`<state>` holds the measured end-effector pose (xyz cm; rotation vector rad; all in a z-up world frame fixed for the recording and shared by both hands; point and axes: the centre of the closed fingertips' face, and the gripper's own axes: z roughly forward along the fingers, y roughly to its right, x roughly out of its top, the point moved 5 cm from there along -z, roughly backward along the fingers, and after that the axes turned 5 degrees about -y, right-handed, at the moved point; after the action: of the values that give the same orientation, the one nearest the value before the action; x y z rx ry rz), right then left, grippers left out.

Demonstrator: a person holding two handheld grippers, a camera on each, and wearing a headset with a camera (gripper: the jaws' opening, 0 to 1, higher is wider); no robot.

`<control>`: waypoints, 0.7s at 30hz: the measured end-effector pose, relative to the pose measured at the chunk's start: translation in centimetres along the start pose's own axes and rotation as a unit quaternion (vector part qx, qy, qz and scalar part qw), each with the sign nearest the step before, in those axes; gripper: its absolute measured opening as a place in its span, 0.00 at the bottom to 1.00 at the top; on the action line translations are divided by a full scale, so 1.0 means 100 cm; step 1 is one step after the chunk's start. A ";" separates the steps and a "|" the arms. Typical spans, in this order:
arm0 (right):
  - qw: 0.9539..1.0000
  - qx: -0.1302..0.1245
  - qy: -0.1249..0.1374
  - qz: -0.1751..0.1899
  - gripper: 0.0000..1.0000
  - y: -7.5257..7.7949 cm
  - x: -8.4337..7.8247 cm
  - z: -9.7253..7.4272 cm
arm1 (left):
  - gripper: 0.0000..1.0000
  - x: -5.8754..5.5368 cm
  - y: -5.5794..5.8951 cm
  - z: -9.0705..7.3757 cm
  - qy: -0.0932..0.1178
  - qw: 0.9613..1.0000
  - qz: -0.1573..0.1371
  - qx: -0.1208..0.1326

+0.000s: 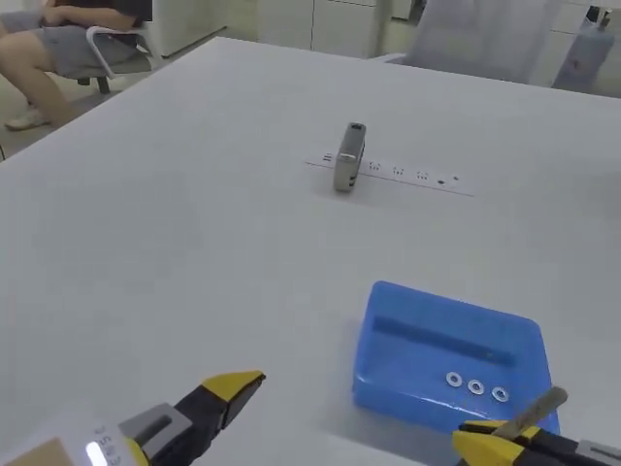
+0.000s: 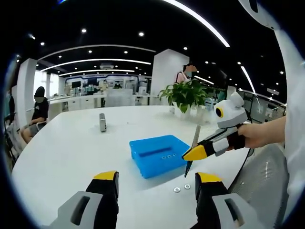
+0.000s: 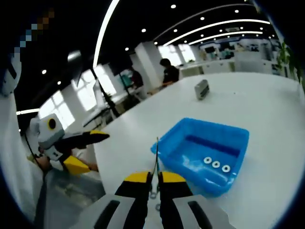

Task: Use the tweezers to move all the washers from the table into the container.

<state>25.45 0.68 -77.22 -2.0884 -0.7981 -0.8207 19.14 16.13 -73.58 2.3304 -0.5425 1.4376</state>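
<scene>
A blue container (image 1: 441,335) sits on the white table and holds three washers (image 1: 475,386) in a row near its front wall. My right gripper (image 1: 490,442) is shut on a pair of slim metal tweezers (image 1: 539,408) just in front of the container. In the right gripper view the tweezers (image 3: 155,157) stick up between the closed jaws, with the washers (image 3: 216,164) in the container (image 3: 205,143) beyond. Two washers (image 2: 181,188) lie on the table below the tweezers' tip (image 2: 188,168). My left gripper (image 2: 157,183) stands open and holds nothing, left of the container (image 2: 155,152).
A white power strip with a grey adapter (image 1: 349,155) lies at mid-table. A person sits on a chair (image 1: 107,44) at the far left corner. A potted plant (image 2: 185,95) stands at the table's far end.
</scene>
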 end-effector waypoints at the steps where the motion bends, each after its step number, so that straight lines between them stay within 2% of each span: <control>1: 1.000 0.001 -0.005 0.001 0.04 -0.001 -0.003 0.001 | 0.65 0.000 0.000 0.000 0.000 1.000 0.000 0.000; 6: 1.000 0.001 -0.024 0.001 0.04 -0.001 -0.015 0.005 | 0.64 0.000 0.000 0.000 -0.002 1.000 0.001 0.000; 12: 0.999 0.001 -0.033 -0.009 0.04 0.002 -0.023 0.006 | 0.64 -0.001 0.000 0.000 -0.004 1.000 0.001 0.000; 18: 0.998 0.002 -0.044 -0.049 0.04 -0.002 -0.026 0.008 | 0.64 -0.001 0.001 0.000 -0.006 1.000 0.003 0.000; 20: 0.995 0.004 -0.049 -0.087 0.04 -0.005 -0.026 0.008 | 0.64 -0.001 0.001 0.000 -0.006 1.000 0.003 0.000; 21: 0.992 0.005 -0.055 -0.114 0.04 -0.007 -0.027 0.008 | 0.64 -0.001 0.001 0.000 -0.006 1.000 0.003 0.000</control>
<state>23.53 1.00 -79.34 -2.0735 -1.1136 -0.8249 19.07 16.07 -73.70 2.3403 -0.5539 1.4263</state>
